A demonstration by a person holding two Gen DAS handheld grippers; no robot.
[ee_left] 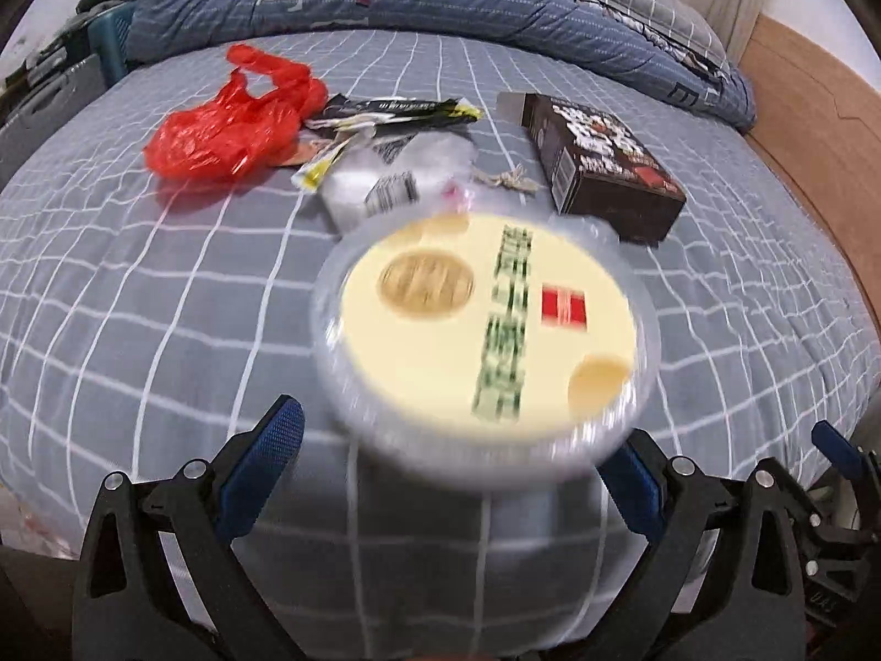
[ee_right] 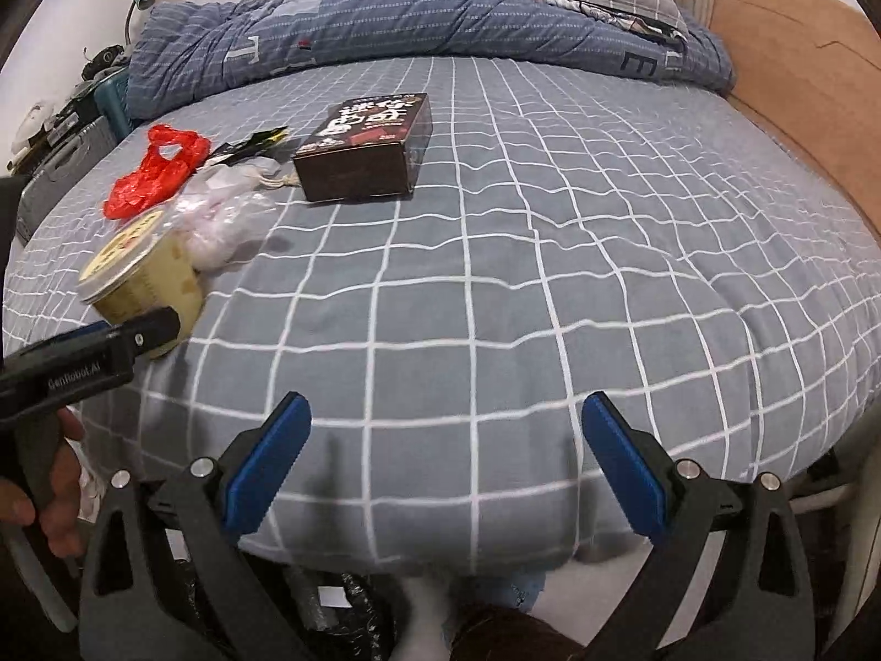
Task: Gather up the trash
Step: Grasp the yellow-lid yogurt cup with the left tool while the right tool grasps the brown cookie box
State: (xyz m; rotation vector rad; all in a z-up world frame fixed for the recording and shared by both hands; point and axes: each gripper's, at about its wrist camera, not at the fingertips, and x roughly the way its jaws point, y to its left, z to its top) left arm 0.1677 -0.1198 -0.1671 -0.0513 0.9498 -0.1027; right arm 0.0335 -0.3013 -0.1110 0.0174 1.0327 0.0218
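Two tools – left tool (ee_left: 457, 473) pinching blurred noodle cup (ee_left: 484, 341), its label unreadable, right tool (ee_right: 446, 462) spread over bed (ee_right: 550, 275)

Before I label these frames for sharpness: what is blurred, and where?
Left wrist view: the cream-lidded cup between the left gripper fingers is motion-smeared, its print unreadable; the red plastic bag stays sharp. Right wrist view: crisp, though fisheye bends the checked sheet.
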